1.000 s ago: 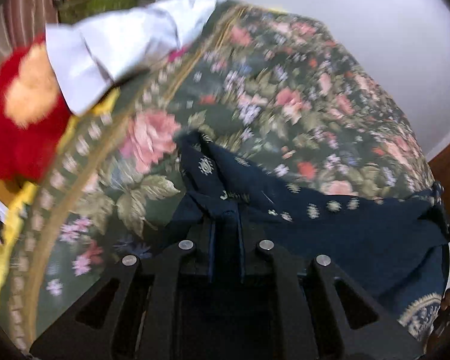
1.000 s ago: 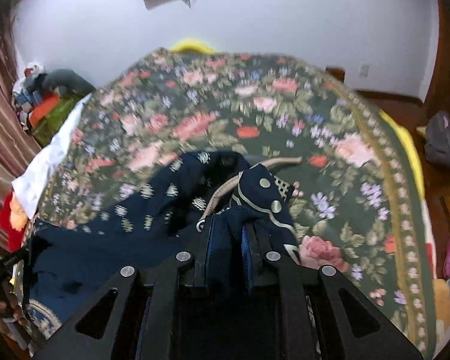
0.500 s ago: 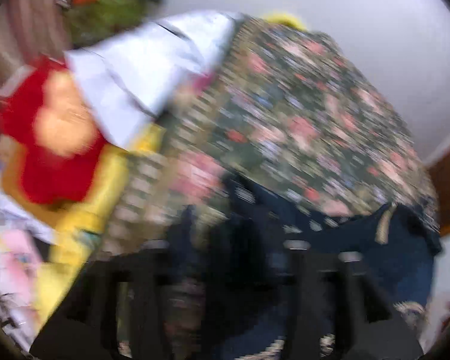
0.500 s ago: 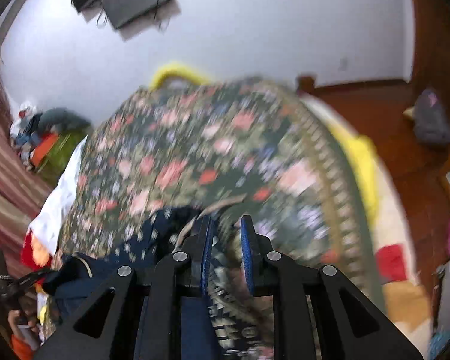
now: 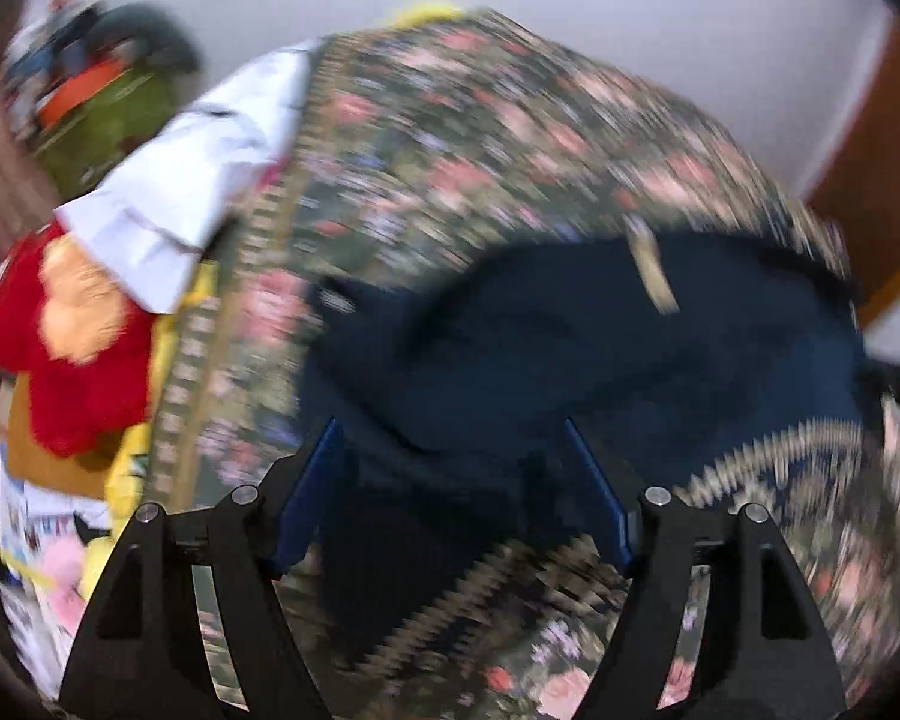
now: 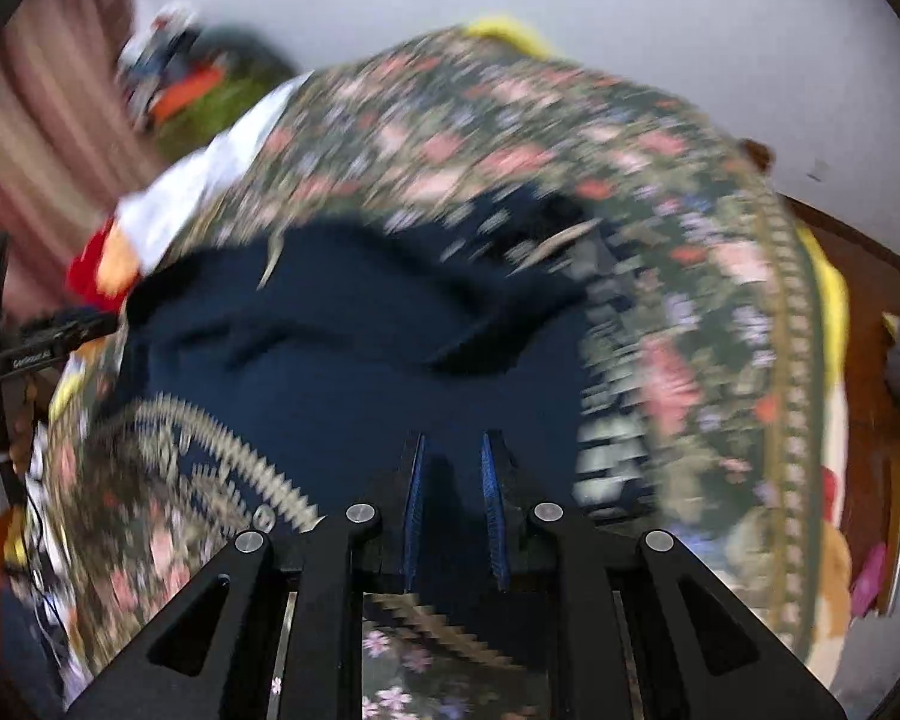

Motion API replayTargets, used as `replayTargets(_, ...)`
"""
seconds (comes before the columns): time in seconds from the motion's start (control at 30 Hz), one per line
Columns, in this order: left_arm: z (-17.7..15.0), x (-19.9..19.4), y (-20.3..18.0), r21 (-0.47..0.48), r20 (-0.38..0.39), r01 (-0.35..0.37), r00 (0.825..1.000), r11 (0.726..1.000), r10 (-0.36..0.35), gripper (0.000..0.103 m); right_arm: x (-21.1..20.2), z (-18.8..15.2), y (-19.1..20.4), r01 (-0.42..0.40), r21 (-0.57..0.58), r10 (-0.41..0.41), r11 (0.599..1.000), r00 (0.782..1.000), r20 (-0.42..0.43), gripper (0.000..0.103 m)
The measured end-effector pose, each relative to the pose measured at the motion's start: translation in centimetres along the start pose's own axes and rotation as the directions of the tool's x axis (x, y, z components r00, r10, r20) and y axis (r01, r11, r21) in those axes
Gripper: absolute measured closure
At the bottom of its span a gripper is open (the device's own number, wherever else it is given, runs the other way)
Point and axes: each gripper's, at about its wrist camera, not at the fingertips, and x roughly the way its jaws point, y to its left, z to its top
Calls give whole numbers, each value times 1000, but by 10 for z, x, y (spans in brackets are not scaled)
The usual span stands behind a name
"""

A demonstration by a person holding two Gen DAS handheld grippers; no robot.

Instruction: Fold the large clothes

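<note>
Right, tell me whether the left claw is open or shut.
Open. The left claw has its two blue pads set wide apart over the navy garment, with no cloth pinched between them.

The garment [image 5: 600,348] is navy blue with a cream zigzag border at its hem. The bedspread [image 5: 480,138] is dark green with pink, red and lilac flowers. At the left of the frame, a white cloth [image 5: 198,180] overlaps a red and orange plush toy [image 5: 72,348].
</note>
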Motion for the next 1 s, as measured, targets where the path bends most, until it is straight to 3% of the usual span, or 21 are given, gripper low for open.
replayTargets(0.07,-4,13,-20,68,-21,2,1000,998,0,29,16,2,9,27,-23,-28,999,1000,-5,89)
replayTargets(0.2,13,45,-43,142,9,-156,988,977,157,29,41,27,5,41,21,-41,999,999,-5,89)
replayTargets(0.3,52,67,-32,95,-5,-213,977,973,214,29,51,54,-6,60,70,-60,996,998,-11,89)
replayTargets(0.43,93,59,-6,6,36,-248,968,969,248,29,38,90,-33,154,182,-170,971,982,77,89)
replayTargets(0.53,101,37,2,-15,88,-267,960,964,267,29,18,92,-45,108,249,-142,962,982,124,89)
replayTargets(0.63,91,14,3,0,101,-225,969,974,224,29,6,82,-38,60,217,-88,974,988,124,89)
replayTargets(0.77,59,-10,-15,83,105,-140,986,987,131,28,-6,58,-1,74,57,-80,996,992,97,89)
replayTargets(0.87,34,-20,-30,120,99,-83,993,989,71,24,-14,29,32,46,-56,-42,997,996,85,89)
replayTargets(1.0,6,-15,-52,111,54,18,998,994,-24,23,-2,5,58,10,-107,-6,994,999,38,89)
